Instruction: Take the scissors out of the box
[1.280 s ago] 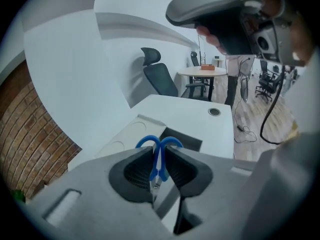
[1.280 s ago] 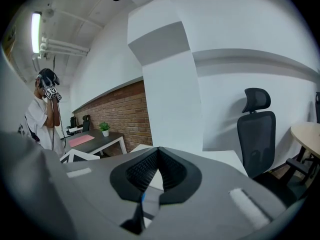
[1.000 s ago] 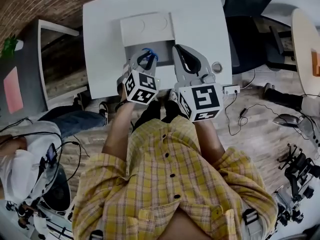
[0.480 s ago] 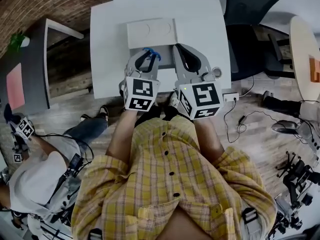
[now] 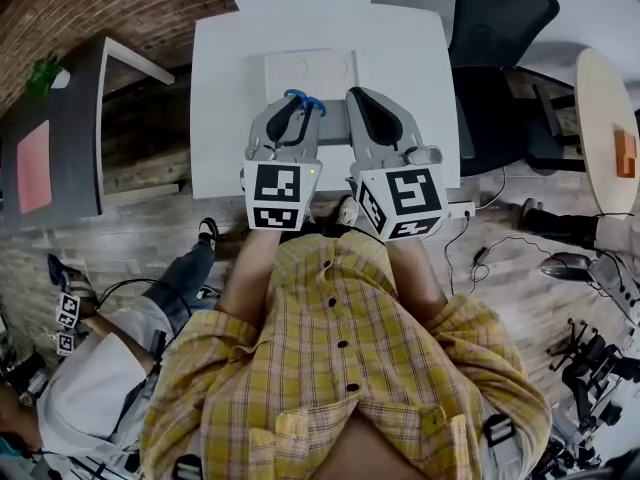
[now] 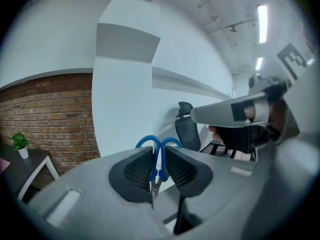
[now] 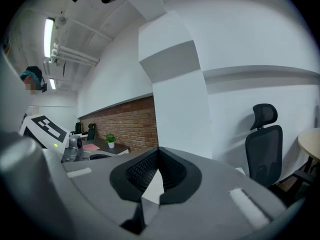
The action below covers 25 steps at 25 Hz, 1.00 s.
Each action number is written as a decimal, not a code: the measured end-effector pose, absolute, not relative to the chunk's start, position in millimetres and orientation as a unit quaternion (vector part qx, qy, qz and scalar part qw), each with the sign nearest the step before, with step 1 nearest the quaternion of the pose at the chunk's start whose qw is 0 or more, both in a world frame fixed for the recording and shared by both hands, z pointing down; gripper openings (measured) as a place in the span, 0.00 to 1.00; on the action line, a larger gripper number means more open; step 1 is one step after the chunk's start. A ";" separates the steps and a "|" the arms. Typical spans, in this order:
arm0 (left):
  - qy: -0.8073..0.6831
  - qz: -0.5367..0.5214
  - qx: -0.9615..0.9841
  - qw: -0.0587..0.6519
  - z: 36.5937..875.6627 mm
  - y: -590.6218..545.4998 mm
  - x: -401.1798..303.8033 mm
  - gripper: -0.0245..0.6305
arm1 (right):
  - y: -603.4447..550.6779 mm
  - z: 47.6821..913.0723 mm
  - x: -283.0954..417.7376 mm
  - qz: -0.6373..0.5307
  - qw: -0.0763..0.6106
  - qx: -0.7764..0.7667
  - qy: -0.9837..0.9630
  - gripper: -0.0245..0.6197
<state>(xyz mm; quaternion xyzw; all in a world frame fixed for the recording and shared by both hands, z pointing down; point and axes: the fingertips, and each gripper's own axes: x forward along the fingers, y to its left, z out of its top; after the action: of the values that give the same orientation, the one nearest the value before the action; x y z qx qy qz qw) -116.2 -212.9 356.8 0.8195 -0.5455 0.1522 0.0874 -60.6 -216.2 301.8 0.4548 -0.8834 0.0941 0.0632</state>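
Note:
The scissors (image 5: 303,99) have blue handles, and my left gripper (image 5: 291,105) is shut on them above the near part of the white table (image 5: 225,88). In the left gripper view the blue handle loops (image 6: 160,145) stick up past the pads, and the left gripper (image 6: 159,160) pinches the scissors just below the loops. The white box (image 5: 310,70) lies on the table just beyond both grippers. My right gripper (image 5: 362,98) hovers beside the left one; the right gripper (image 7: 159,153) has its pads pressed together with nothing in them.
A black office chair (image 5: 495,28) stands at the table's right. A dark side table (image 5: 60,128) with a pink sheet (image 5: 33,163) and a small plant (image 5: 42,71) is at left. Another person (image 5: 100,388) crouches at lower left. Cables (image 5: 490,243) lie on the floor.
My left gripper has swung straighter, still holding the scissors, and both grippers now sit a little nearer the box. The person at lower left has moved down the picture.

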 end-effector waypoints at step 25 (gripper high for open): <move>-0.595 0.038 0.802 0.039 272.1 -205.6 -132.8 0.16 | -211.3 261.4 -69.5 0.055 0.030 0.451 -0.890 0.05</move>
<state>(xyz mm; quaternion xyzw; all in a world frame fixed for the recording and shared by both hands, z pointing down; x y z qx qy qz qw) -132.8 -205.6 272.1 0.8021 -0.5947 0.0382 0.0392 -69.5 -211.3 261.4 0.4515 -0.8901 0.0545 0.0299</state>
